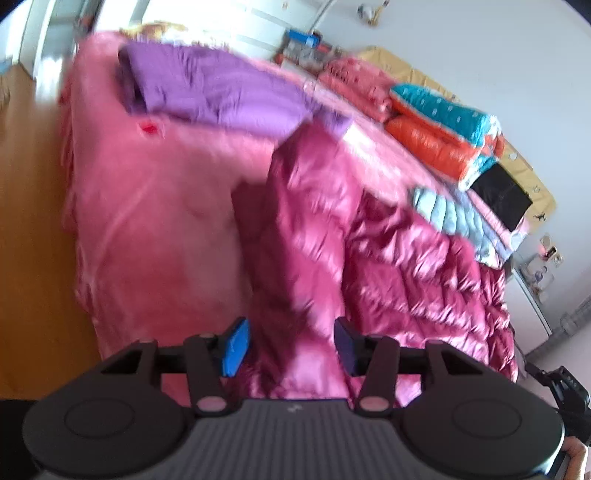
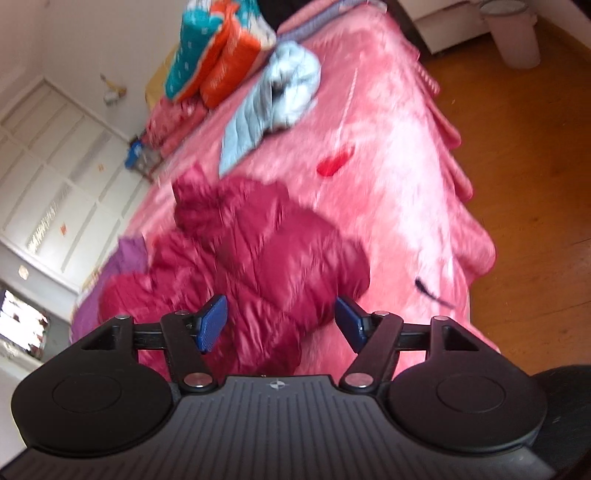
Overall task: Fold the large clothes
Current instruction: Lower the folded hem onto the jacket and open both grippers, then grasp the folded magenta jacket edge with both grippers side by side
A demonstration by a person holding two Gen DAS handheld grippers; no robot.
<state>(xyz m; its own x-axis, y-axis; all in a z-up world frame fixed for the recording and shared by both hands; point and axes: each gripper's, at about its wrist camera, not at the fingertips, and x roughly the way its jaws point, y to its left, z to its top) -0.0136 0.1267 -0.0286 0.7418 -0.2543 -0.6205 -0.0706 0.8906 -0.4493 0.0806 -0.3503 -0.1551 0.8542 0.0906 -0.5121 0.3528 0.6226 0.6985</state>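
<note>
A crimson quilted puffer jacket (image 1: 369, 251) lies crumpled on the pink bedspread (image 1: 155, 221). In the right wrist view the same jacket (image 2: 266, 258) is bunched up, a sleeve folded over its body. My left gripper (image 1: 291, 345) hovers above the jacket's near edge with its blue pads apart and nothing pinched between them. My right gripper (image 2: 281, 325) stands wide open just over the jacket's near end, and its pads do not press the cloth. Both views are motion-blurred.
A folded purple garment (image 1: 221, 92) lies at the bed's far end. A light blue puffer jacket (image 2: 273, 107) and teal-and-orange bundles (image 2: 221, 48) sit along the wall side. Wooden floor (image 2: 535, 184) runs beside the bed, with a pale bin (image 2: 513, 33) standing on it.
</note>
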